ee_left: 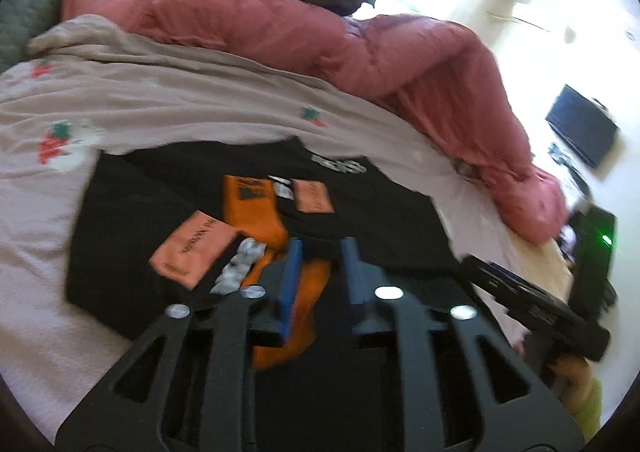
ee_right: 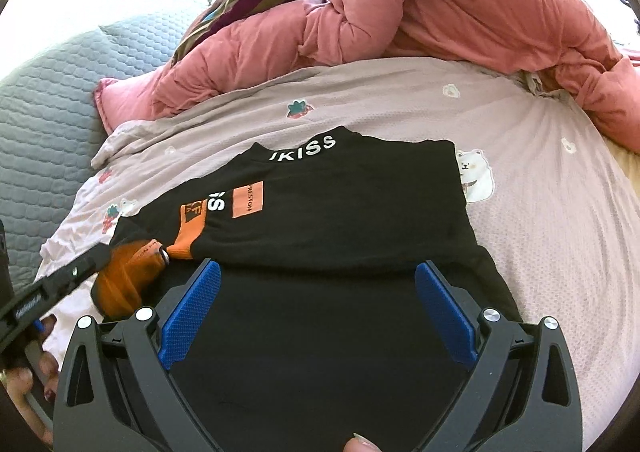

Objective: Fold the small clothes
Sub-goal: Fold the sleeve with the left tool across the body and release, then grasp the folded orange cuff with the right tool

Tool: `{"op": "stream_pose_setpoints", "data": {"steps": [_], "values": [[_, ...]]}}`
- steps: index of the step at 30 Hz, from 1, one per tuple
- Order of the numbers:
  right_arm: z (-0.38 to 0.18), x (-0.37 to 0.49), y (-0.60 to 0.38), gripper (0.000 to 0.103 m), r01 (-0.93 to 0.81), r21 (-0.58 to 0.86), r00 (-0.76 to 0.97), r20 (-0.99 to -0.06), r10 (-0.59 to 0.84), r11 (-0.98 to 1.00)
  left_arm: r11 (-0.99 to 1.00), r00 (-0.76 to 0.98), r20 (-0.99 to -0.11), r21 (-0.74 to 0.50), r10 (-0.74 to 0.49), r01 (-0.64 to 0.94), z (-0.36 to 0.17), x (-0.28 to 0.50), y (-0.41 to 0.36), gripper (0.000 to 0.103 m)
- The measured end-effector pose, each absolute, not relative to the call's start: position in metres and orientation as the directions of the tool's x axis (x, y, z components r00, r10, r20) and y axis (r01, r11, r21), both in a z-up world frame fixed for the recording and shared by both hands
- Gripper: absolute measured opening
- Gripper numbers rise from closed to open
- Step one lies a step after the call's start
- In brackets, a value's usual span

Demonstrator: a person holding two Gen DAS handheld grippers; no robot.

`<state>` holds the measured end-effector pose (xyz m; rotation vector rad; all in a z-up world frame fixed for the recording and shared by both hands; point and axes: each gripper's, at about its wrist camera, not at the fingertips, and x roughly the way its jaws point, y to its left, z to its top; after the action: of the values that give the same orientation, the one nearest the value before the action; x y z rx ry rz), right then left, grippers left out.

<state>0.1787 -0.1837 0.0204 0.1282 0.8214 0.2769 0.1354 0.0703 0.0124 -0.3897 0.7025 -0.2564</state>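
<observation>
Black top (ee_right: 340,219) is lying partly folded on the bed (ee_right: 540,211), on the pinkish sheet with the little bears and strawberries. Going left to right: a grey quilted pillow (ee_right: 48,111) is sitting at the far left, then the left tool (ee_left: 320,252) is hovering over the top's left edge, right above the orange sleeve (ee_left: 256,211) and the orange patches. Its blue pads are standing a little apart, and nothing is pinched between them; the orange cloth is lying just under the gap. The view there is pretty blurry. In the middle, the white lettering on the collar is facing the far side. The right tool (ee_right: 318,284) is hanging over the near part of the top with its pads spread wide, gripping nothing. A pink duvet (ee_right: 460,11) is bunching up along the far side and right.
</observation>
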Motion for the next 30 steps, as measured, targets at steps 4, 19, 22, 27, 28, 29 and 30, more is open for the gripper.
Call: {"op": "stream_pose_setpoints", "data": {"steps": [4,19,22,27,28,29,30], "values": [[0.016,0.181,-0.171,0.097,-0.21,0.215,0.632,-0.714,0.3,0.954,0.887,0.758,-0.537,-0.446,-0.371,0.118,0.016,0.129,0.077,0.043],[-0.023,0.186,-0.064,0.096,-0.403,0.313,0.371,-0.803,0.466,0.86,0.95,0.797,-0.6,-0.205,0.07,-0.237,0.018,0.126,0.145,0.066],[-0.036,0.187,-0.042,0.091,-0.392,0.35,0.306,-0.823,0.479,0.851,0.942,0.795,-0.604,-0.229,0.059,-0.245,0.015,0.126,0.151,0.067],[-0.037,0.188,-0.018,0.055,-0.409,0.297,0.352,-0.821,0.449,0.863,0.939,0.801,-0.598,-0.259,0.03,-0.228,0.015,0.126,0.153,0.069],[-0.035,0.189,-0.016,0.045,-0.41,0.279,0.362,-0.824,0.436,0.868,0.938,0.801,-0.598,-0.263,0.027,-0.227,0.016,0.125,0.154,0.069],[-0.032,0.19,-0.015,0.036,-0.421,0.268,0.371,-0.821,0.434,0.866,0.937,0.802,-0.597,-0.263,0.028,-0.229,0.016,0.125,0.154,0.069],[-0.031,0.19,-0.014,0.007,-0.445,0.291,0.357,-0.81,0.465,0.847,0.937,0.803,-0.595,-0.26,0.033,-0.231,0.016,0.124,0.154,0.069]]}}
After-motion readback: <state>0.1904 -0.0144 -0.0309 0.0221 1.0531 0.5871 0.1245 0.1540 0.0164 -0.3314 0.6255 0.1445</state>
